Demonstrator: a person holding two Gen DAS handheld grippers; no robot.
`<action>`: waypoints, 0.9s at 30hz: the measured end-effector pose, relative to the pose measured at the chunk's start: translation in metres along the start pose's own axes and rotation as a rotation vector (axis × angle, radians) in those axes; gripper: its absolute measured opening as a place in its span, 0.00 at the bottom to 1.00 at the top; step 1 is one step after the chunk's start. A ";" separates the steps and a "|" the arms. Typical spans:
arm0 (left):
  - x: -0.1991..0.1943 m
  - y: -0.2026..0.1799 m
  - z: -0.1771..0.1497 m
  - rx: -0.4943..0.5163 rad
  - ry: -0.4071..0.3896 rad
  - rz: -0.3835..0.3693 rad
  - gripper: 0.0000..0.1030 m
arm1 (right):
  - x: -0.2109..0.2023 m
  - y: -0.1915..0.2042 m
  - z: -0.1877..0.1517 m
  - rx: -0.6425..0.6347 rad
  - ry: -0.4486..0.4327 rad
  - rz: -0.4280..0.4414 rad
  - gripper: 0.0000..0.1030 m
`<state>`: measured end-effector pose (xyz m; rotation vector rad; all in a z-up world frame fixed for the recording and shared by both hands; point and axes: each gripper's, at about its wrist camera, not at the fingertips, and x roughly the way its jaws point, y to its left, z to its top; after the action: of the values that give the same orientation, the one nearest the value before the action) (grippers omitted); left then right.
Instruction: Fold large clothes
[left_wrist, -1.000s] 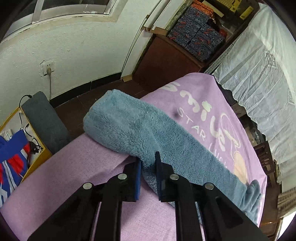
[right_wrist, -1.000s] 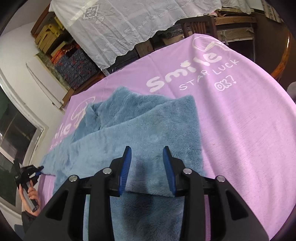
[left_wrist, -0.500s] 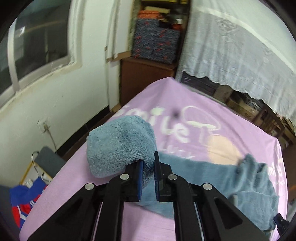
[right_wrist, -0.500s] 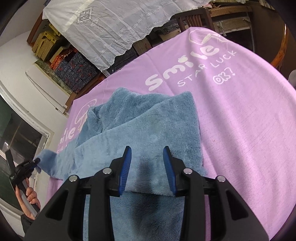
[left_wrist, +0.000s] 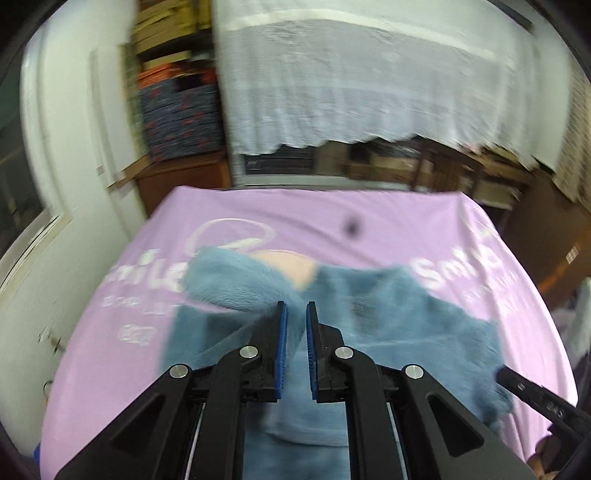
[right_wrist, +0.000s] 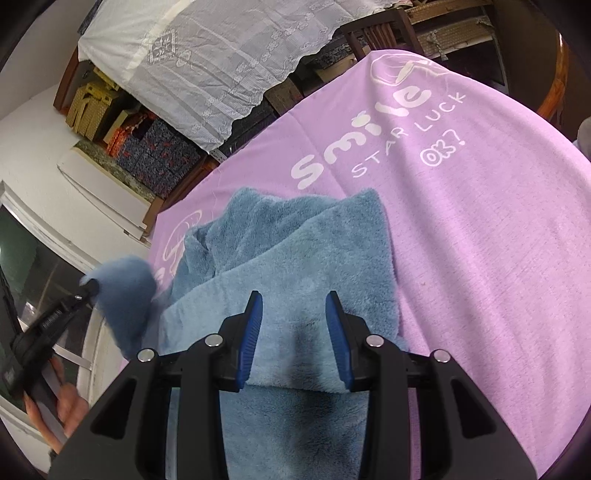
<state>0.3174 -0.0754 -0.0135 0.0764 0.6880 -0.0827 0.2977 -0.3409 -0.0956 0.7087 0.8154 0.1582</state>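
Observation:
A blue fleece garment (right_wrist: 314, 258) lies partly folded on a table under a purple printed cloth (right_wrist: 480, 258). My left gripper (left_wrist: 295, 306) is shut on one long end of the garment (left_wrist: 229, 280), which hangs bunched over its fingers above the table. The right wrist view shows this lifted end (right_wrist: 125, 288) at the left, draped over the left gripper (right_wrist: 90, 286), with a hand (right_wrist: 62, 406) on the handle. My right gripper (right_wrist: 295, 299) sits low over the garment's near folded layer. Its jaws are partly apart, and flat fleece shows between them.
Beyond the table's far edge, a white lace cloth (left_wrist: 369, 85) hangs over dark furniture. Stacked patterned boxes (left_wrist: 181, 118) sit on a wooden cabinet (left_wrist: 184, 181) at the back left. A white wall and a window frame (right_wrist: 44, 236) run along the left side.
My left gripper has lifted the garment's end off the table's left side and swung it up and across towards the garment's body. The right gripper has stayed put.

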 end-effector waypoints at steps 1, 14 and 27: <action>0.004 -0.015 -0.004 0.025 0.006 -0.014 0.10 | -0.002 -0.002 0.001 0.009 -0.003 0.006 0.35; 0.025 -0.031 -0.051 0.127 0.044 -0.025 0.60 | -0.006 -0.010 0.006 0.043 -0.012 0.036 0.35; 0.034 0.122 -0.072 -0.025 0.087 0.142 0.66 | 0.007 0.038 -0.017 -0.198 0.021 0.119 0.35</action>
<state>0.3104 0.0514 -0.0848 0.1050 0.7686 0.0657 0.2956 -0.3000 -0.0843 0.5696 0.7653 0.3496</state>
